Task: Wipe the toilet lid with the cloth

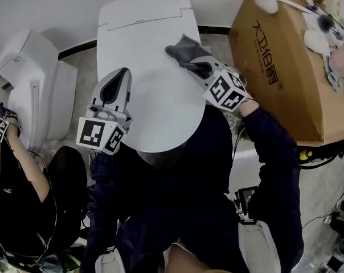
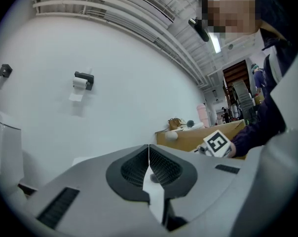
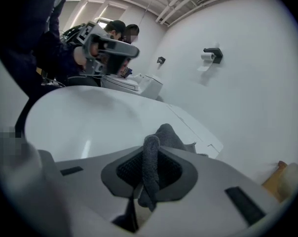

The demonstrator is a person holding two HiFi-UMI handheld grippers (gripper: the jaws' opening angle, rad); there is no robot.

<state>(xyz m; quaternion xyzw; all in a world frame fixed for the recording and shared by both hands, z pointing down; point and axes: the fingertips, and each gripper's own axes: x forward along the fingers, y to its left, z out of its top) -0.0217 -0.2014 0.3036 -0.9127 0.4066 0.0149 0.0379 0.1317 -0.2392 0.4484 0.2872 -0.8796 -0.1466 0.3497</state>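
The white toilet lid [image 1: 143,95] lies closed in the middle of the head view. My right gripper [image 1: 199,67] is shut on a dark grey cloth [image 1: 182,51], which rests on the lid's upper right part. In the right gripper view the cloth [image 3: 150,169] runs as a roll between the jaws and bunches up beyond them on the lid [image 3: 85,120]. My left gripper [image 1: 124,73] hovers over the lid's left edge with its jaws pointing to the wall. Those jaws meet at the tips with nothing between them [image 2: 149,148].
A large cardboard box [image 1: 280,73] with brushes on top stands right of the toilet. A second white toilet [image 1: 38,90] is at the left, with another person's gripper [image 1: 0,127] beside it. A paper holder [image 3: 211,55] hangs on the wall behind.
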